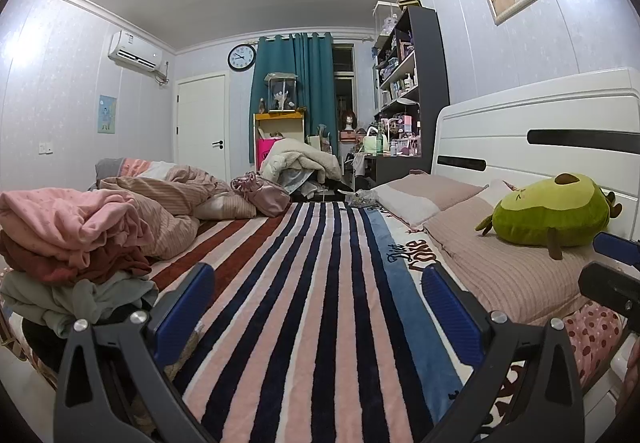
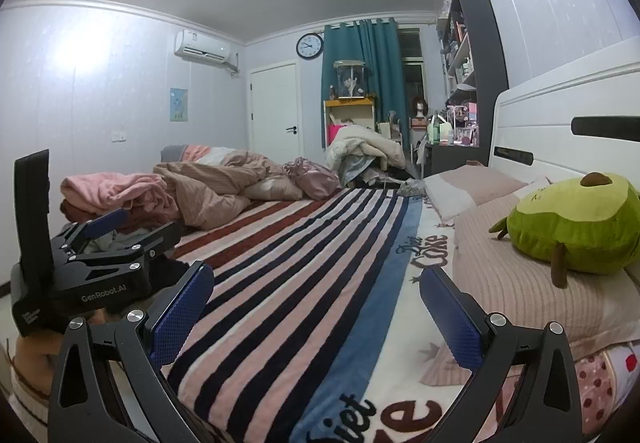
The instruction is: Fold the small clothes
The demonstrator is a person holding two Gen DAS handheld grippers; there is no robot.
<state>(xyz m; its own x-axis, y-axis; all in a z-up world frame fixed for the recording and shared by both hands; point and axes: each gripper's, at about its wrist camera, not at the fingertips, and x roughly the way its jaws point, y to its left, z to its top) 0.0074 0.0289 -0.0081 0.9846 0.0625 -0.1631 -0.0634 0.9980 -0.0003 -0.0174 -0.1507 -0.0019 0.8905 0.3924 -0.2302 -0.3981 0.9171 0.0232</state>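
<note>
Right wrist view: "GenRobot.AI" is read on the left gripper (image 2: 120, 227), whose jaws are spread and empty. The right gripper (image 2: 316, 307) is likewise held spread over the striped blanket (image 2: 304, 267), lettered "Diet Coke". The clothes pile (image 1: 76, 239) is heaped at the bed's left edge.

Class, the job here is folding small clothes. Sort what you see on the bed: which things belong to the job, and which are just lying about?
Belongs to the job:
pile of clothes
left gripper, open
right gripper, open
striped blanket, likely the folding surface

Just lying about:
avocado plush
pillows
rumpled duvet
pink bag
</note>
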